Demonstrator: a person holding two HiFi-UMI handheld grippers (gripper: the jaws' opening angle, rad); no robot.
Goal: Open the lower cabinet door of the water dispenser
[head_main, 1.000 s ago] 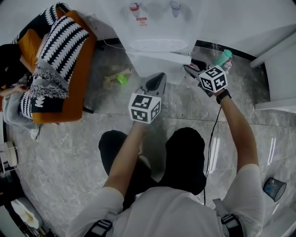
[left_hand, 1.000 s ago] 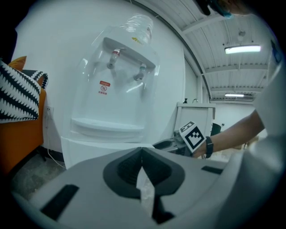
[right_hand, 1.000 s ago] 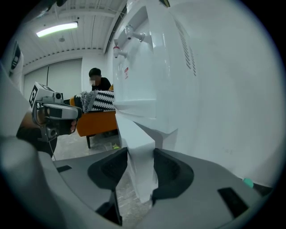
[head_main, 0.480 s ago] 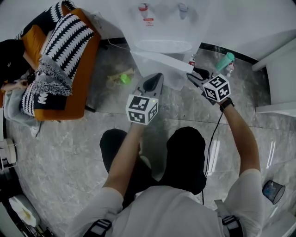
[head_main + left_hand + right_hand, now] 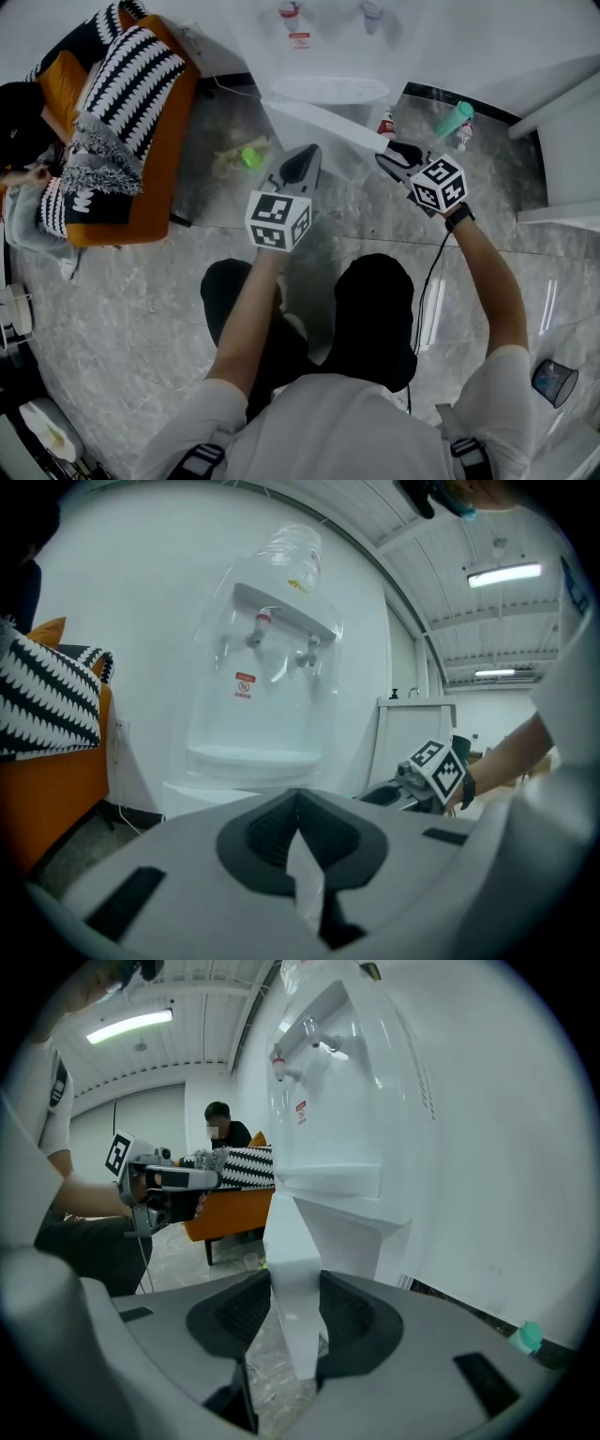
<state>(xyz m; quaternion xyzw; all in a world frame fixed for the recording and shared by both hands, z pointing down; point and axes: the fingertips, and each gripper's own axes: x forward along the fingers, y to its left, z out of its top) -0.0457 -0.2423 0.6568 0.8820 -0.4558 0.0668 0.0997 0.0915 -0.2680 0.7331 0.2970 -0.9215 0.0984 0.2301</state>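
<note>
The right gripper pinches the upright free edge of the door, which stands ajar below the dispenser. The left gripper, pressed together and empty, hangs near the door's face.

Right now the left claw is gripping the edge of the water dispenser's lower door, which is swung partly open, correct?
Wrong claw. The right gripper view shows the right claw gripping the edge of the lower door, which is swung partly open; the left claw is shut on nothing.
</note>
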